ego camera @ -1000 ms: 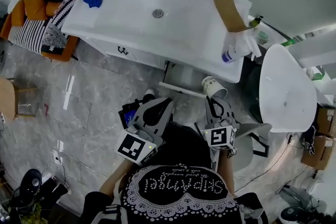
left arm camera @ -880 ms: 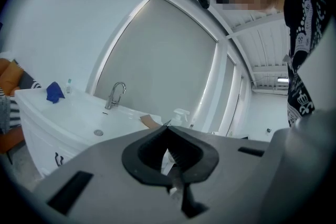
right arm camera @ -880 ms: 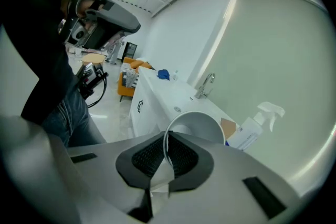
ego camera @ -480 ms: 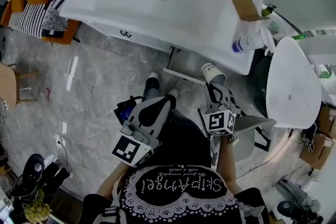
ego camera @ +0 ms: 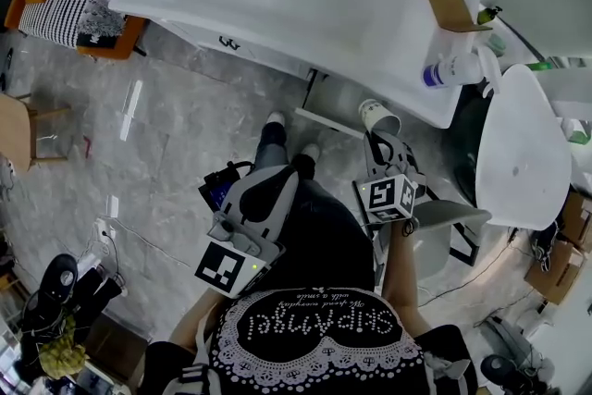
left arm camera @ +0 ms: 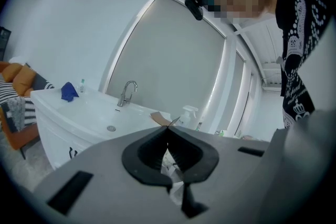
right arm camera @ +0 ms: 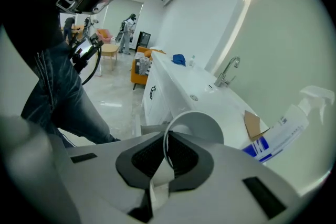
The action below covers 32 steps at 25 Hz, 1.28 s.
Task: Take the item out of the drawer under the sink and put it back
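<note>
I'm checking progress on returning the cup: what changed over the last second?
The right gripper, shut on the rim of the paper cup, appears to have sunk a little beside the open drawer under the sink. Nothing was let go. The left gripper stays shut and empty, roughly in place.

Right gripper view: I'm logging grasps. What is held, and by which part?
A cup, pinched at its rim by the right hand-held gripper.
</note>
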Available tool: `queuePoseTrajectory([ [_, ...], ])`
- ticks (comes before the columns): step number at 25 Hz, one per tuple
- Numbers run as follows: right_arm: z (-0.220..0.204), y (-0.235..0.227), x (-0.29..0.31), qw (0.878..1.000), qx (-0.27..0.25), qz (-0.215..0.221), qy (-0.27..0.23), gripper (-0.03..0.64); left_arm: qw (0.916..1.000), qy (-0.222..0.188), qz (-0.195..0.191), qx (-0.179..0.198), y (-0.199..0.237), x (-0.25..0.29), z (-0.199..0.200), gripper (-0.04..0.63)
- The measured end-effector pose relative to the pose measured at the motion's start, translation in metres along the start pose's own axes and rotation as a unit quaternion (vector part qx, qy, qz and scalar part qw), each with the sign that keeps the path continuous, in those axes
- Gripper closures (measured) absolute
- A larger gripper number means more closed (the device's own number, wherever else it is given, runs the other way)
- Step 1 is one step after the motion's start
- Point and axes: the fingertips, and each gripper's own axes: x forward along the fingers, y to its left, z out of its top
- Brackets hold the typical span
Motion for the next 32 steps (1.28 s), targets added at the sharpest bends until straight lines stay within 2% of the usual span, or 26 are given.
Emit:
queuePoseTrajectory([
  [6, -0.019, 0.007, 0.024, 0.999, 0.009, 0.023, 0.021, 0.592, 0.9997, -0.002, 0.024, -0.003, 0.010, -0.009, 0.002, 0.591],
  [9, -0.025, 0.010, 0.035, 0.999, 0.010, 0.033, 0.029, 0.592, 0.9994, -0.021, 0.027, 0.004, 0.015, -0.014, 0.006, 0.591],
  [13, -0.029, 0.010, 0.050, 0.998, 0.011, 0.044, 0.036, 0.592, 0.9987, 0.003, 0.048, -0.018, 0.021, -0.016, 0.003, 0.591],
  [32, -0.063, 0.016, 0.125, 0.989, -0.002, 0.116, 0.094, 0.592, 0.9959, 0.013, 0.084, -0.031, 0.038, -0.025, 0.005, 0.591],
])
